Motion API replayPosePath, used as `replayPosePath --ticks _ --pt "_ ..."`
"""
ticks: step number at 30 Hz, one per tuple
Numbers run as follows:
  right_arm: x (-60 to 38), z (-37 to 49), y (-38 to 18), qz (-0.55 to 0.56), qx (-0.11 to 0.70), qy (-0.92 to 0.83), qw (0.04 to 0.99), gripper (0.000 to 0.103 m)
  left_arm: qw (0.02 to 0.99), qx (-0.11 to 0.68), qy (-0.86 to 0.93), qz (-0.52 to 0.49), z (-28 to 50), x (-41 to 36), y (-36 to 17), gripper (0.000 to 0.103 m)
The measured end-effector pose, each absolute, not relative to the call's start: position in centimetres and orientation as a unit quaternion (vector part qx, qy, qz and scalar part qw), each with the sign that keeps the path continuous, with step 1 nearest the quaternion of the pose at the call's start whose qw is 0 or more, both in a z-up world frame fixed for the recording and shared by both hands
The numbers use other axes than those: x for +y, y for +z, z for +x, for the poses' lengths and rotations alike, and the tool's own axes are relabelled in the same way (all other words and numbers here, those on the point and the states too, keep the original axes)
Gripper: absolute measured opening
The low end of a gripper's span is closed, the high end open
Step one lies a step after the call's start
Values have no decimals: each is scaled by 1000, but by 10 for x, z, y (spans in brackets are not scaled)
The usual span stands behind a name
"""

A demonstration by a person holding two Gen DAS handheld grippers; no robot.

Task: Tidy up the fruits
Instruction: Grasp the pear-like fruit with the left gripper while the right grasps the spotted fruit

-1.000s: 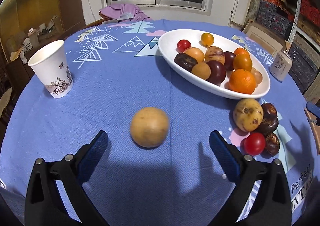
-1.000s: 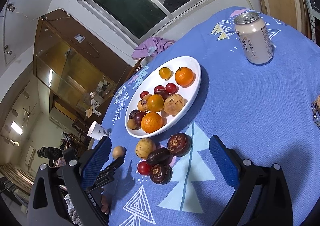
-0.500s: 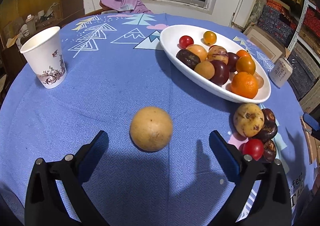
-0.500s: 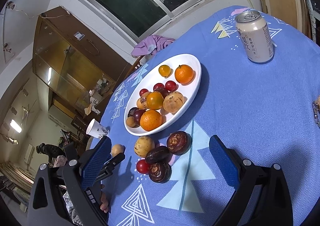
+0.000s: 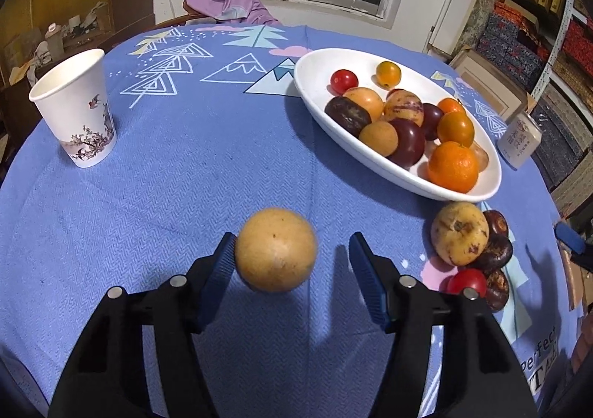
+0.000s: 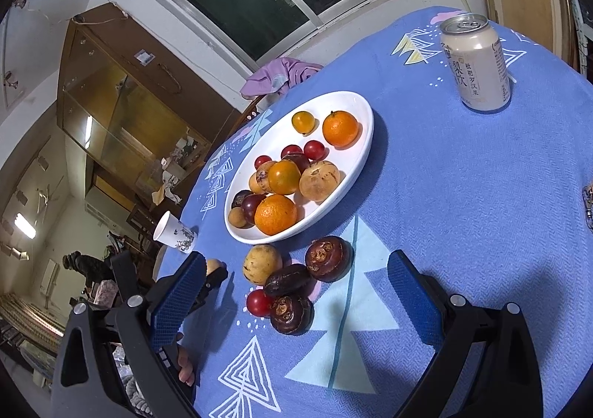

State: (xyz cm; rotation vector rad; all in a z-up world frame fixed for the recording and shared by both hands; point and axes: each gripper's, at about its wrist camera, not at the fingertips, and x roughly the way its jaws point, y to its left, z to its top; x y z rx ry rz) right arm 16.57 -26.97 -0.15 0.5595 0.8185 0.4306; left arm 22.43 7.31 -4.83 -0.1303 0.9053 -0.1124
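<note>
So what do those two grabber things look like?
Both look the same. The left gripper and the right gripper each have two chunky black plastic arms with round silver bolts, ending in flat blue pads with a bumpy, ribbed surface. No cables or sleeves show.

Your round tan fruit [image 5: 276, 249] sits alone on the blue cloth, well apart from the white oval dish [image 5: 374, 164] piled with oranges, plums and cherry tomatoes. Just beside the dish's near end you've got a loose cluster [image 5: 472, 251]: one speckled yellow fruit, three dark brown ones, one red tomato.
</note>
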Motion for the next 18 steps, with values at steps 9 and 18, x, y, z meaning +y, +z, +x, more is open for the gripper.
replayPosePath --ticks 9,18 --pt "-252 165 -4 215 388 216 870 99 895 440 -37 -61 227 77 -49 42" --pt "-196 176 -9 173 427 267 847 82 894 441 -42 -68 227 79 -50 42"
